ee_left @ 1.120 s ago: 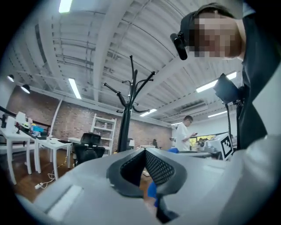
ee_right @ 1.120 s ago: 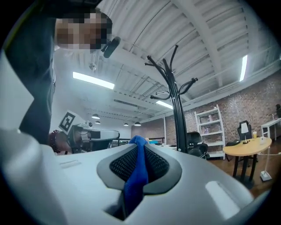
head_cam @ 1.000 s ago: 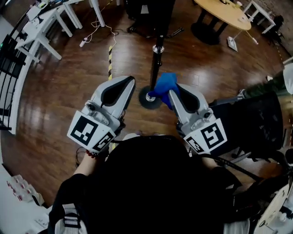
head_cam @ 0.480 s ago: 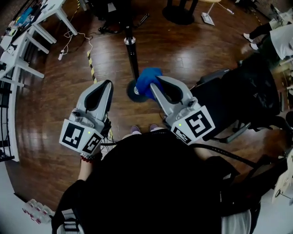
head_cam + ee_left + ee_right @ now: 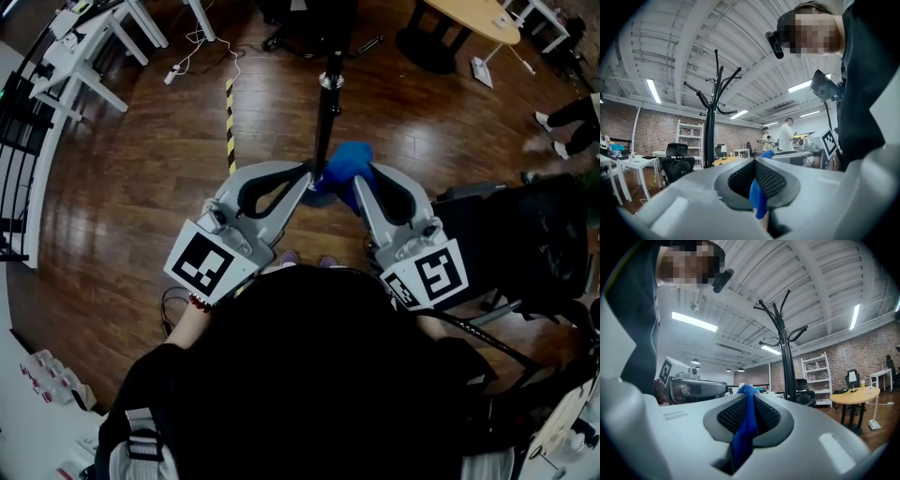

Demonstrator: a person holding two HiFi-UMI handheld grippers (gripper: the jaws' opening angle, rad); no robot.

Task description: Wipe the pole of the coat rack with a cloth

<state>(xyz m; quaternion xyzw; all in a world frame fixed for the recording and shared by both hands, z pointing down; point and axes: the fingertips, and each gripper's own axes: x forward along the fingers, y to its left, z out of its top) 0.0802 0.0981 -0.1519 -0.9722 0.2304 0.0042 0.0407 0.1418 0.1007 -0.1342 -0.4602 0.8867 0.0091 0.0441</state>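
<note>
Right now my right hand-held gripper (image 5: 750,397) is pressed together on the blue cloth (image 5: 744,427), which runs up the gap between the pads and bunches out past the tips. My left hand-held gripper (image 5: 755,161) is closed as well, with a sliver of the same cloth caught low between its pads. From above, both tips meet at the black pole (image 5: 325,122) of the coat rack, the left from one side and the right from the other, with the cloth bunched right beside the pole. Both gripper views look up the pole to its hooks (image 5: 780,319) high overhead. Bare wooden floor (image 5: 141,187) lies open on my left, crossed by a yellow-and-black tape strip (image 5: 229,122). A black chair (image 5: 525,244) stands close on my right, and a round table (image 5: 464,23) sits well beyond the pole.
</note>
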